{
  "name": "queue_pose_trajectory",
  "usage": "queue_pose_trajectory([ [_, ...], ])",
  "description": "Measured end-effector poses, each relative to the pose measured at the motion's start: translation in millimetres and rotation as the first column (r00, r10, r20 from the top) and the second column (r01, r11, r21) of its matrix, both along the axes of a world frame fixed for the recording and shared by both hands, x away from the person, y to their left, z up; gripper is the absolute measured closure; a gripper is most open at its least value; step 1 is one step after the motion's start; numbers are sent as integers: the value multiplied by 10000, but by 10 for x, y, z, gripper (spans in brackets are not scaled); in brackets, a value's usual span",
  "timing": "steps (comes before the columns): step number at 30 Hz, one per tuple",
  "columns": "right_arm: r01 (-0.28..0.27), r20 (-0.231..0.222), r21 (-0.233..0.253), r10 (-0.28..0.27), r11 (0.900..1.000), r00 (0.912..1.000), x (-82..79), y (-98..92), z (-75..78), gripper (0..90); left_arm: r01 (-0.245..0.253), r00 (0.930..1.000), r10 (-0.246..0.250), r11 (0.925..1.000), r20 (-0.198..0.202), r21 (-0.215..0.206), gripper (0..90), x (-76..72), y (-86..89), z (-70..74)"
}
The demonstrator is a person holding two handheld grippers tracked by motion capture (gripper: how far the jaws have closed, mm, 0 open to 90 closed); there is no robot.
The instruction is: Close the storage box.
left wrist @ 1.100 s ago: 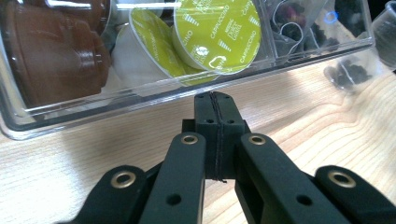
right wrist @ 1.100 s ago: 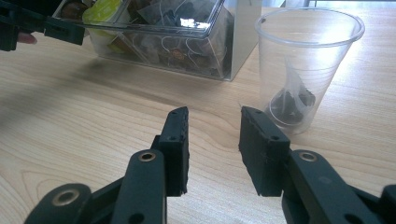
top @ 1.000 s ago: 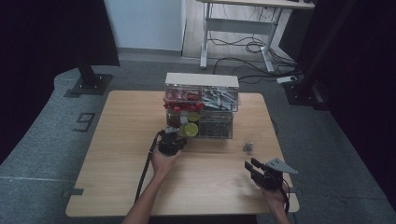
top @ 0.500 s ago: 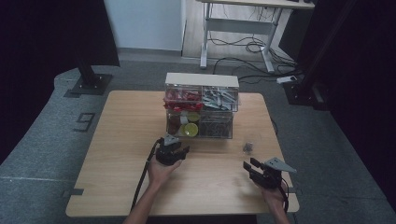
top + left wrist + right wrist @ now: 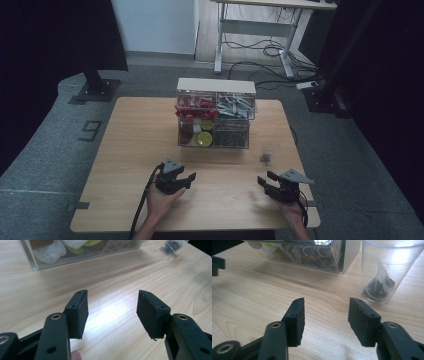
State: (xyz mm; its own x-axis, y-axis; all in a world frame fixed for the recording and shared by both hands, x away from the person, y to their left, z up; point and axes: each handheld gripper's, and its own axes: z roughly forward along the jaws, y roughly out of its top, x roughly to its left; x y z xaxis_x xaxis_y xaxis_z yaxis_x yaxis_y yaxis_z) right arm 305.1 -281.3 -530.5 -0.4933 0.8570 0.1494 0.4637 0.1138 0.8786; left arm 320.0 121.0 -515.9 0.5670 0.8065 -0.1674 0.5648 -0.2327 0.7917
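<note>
A clear compartment box [image 5: 215, 117] stands mid-table, with red packets, grey items, a lime-green lid and tea bags inside. My left gripper [image 5: 186, 176] rests low in front of it, open and empty; in its own view the left gripper [image 5: 112, 296] faces the box's lower front [image 5: 75, 252]. To the right, my right gripper [image 5: 265, 177] is open and empty. From its own view the right gripper [image 5: 326, 302] looks at a clear plastic cup [image 5: 387, 272] holding a tea bag [image 5: 378, 287]. The cup [image 5: 266, 156] stands apart from the box's right corner.
The wooden table [image 5: 135, 145] has bare room on its left half and along the front edge. The box [image 5: 312, 252] sits left of the cup in the right gripper view, and the left gripper [image 5: 217, 263] shows at the far left edge. Cables trail from both grippers.
My left gripper has drawn back from the front of the box toward the near edge of the table. The right gripper has hardly moved.
</note>
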Motion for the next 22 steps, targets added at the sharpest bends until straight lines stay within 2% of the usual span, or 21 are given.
queue_pose_trajectory([
  [7, -104, -309, -308, 95, 9995, 9995, -47, -42, -52, 395, -64, 10000, 64, 10000, -6, 43, 418, -167, 209, -47],
  [11, 26, -443, -482, -47, 9988, 9990, -81, -68, -92, 360, -195, 9998, 196, 9998, -87, 75, 413, -238, 327, -99],
  [16, -50, -588, -614, 14, 9981, 9983, -94, -73, -117, 340, -333, 9991, 334, 9994, -276, 39, 413, -261, 423, -154],
  [22, -102, -604, -649, 63, 9978, 9982, -85, -56, -123, 313, -356, 9988, 356, 9994, -328, -15, 411, -236, 415, -160],
])
